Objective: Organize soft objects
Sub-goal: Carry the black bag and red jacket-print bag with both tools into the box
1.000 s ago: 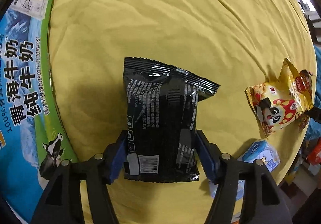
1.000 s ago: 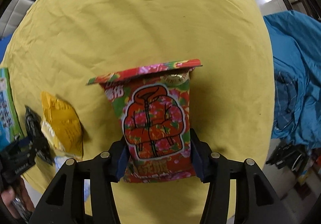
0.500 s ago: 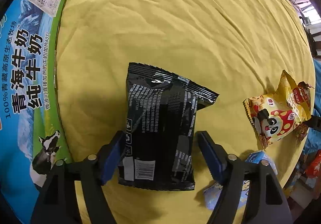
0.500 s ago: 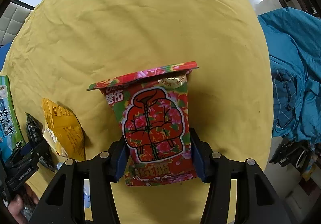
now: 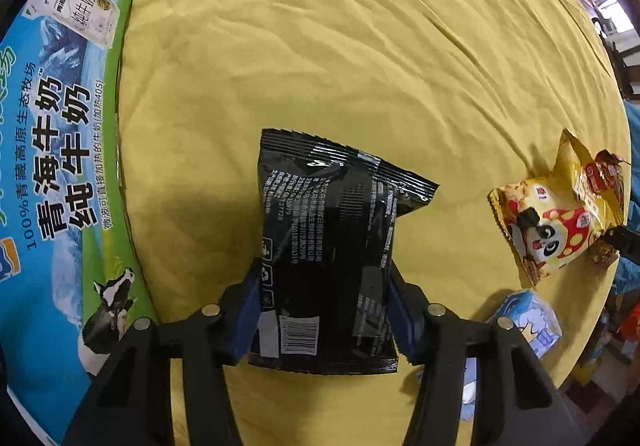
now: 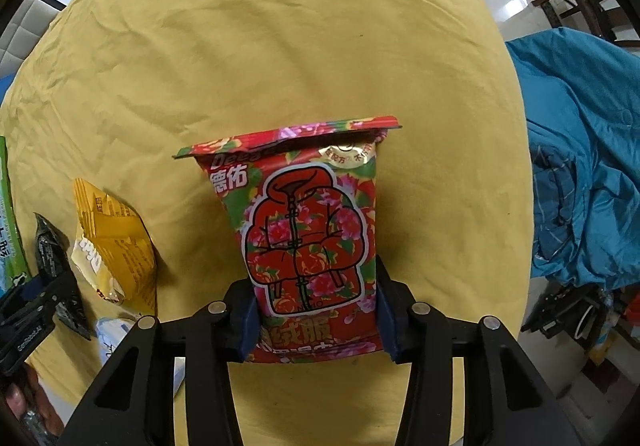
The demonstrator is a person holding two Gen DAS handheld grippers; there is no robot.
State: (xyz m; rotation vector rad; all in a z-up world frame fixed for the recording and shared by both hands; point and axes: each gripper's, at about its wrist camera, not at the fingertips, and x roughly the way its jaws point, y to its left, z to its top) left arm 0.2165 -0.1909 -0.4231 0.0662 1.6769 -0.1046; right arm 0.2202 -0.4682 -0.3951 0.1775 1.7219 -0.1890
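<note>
My left gripper [image 5: 324,310] is shut on a black snack packet [image 5: 328,246], its blue pads pressing both sides, above the yellow cloth [image 5: 320,46]. My right gripper [image 6: 316,314] is shut on a red flowered packet [image 6: 308,238] with a jacket picture, held above the same cloth [image 6: 280,26]. The black packet [image 6: 56,266] and left gripper also show at the left edge of the right wrist view.
A blue and green milk carton box [image 5: 52,166] lies at the left. A yellow panda snack bag [image 5: 556,222] and a pale blue packet [image 5: 528,318] lie at the right. The yellow bag [image 6: 116,246] shows in the right view. Blue bedding [image 6: 580,158] lies beyond the cloth's right edge.
The left gripper opened around the black packet half a second ago and has closed on it again. The right gripper has risen slightly with the red packet.
</note>
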